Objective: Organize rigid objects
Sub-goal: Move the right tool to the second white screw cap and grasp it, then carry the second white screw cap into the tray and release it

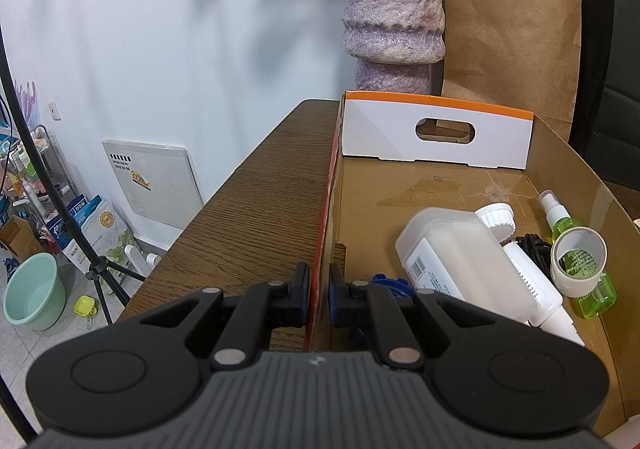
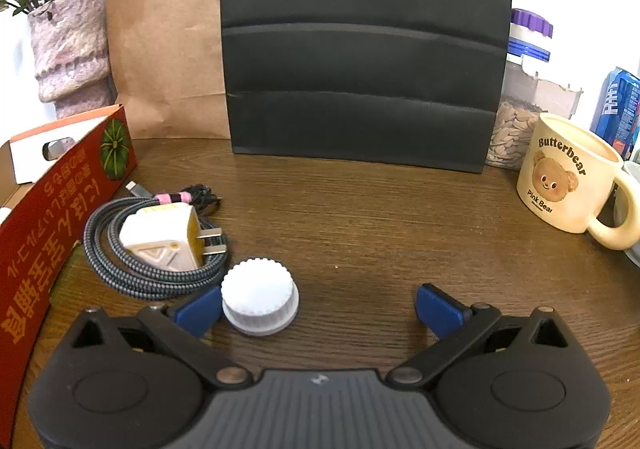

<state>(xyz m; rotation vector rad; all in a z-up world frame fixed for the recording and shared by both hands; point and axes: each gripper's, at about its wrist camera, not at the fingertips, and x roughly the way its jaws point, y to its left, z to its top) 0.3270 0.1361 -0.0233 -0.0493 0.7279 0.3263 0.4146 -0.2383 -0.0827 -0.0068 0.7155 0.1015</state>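
My left gripper (image 1: pixel 319 291) is shut on the left wall of the cardboard box (image 1: pixel 325 217), one finger on each side of it. Inside the box lie a white plastic container (image 1: pixel 452 249), a white cap (image 1: pixel 498 217), a white bottle (image 1: pixel 540 289), a green spray bottle (image 1: pixel 580 273), a tape roll (image 1: pixel 578 261) and a blue object (image 1: pixel 386 283). My right gripper (image 2: pixel 318 307) is open over the wooden table (image 2: pixel 360 217). A white ribbed cap (image 2: pixel 260 295) stands between its fingers, touching the left finger. A white charger plug (image 2: pixel 164 235) lies on a coiled grey cable (image 2: pixel 120 269) beside the box's red side (image 2: pixel 52 209).
A purple vase (image 1: pixel 394 9), a brown paper bag (image 2: pixel 168 49) and a black bag (image 2: pixel 364 61) stand at the back. A Butterbear mug (image 2: pixel 568 177), a seed jar (image 2: pixel 516 121) and a blue can (image 2: pixel 620 109) stand at the right. The table edge drops off left of the box.
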